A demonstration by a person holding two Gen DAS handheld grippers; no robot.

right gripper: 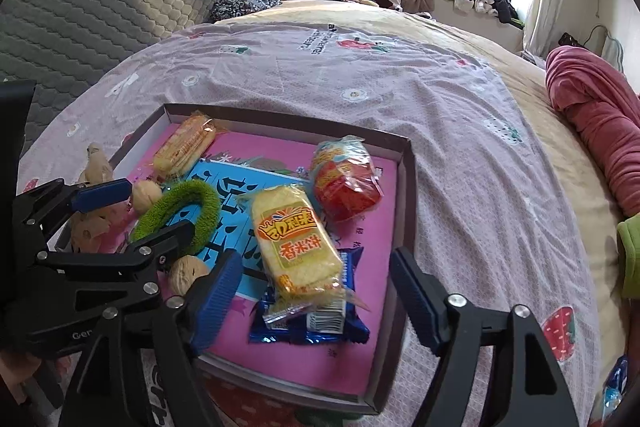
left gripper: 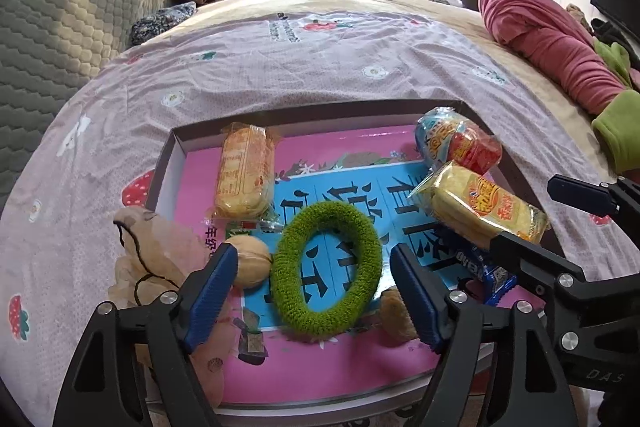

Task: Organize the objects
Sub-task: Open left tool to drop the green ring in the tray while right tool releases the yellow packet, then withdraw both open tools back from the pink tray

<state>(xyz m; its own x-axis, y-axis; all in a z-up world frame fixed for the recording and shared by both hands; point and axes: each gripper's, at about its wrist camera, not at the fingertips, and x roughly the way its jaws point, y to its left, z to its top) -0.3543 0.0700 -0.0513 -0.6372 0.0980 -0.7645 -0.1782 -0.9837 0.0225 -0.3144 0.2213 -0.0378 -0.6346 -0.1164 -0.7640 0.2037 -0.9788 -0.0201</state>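
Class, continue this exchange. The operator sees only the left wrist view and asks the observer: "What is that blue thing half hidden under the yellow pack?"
Observer: In the right wrist view it is a blue packet lying flat in the tray, with the yellow pack resting across it.
Operator: Are the right fingers holding anything?
Observer: No. The right gripper is open and empty, above the near end of those two packs.
Operator: Is anything left outside the tray on that side?
Observer: Yes, a blue wrapper lies on the bed at the view's lower right edge.
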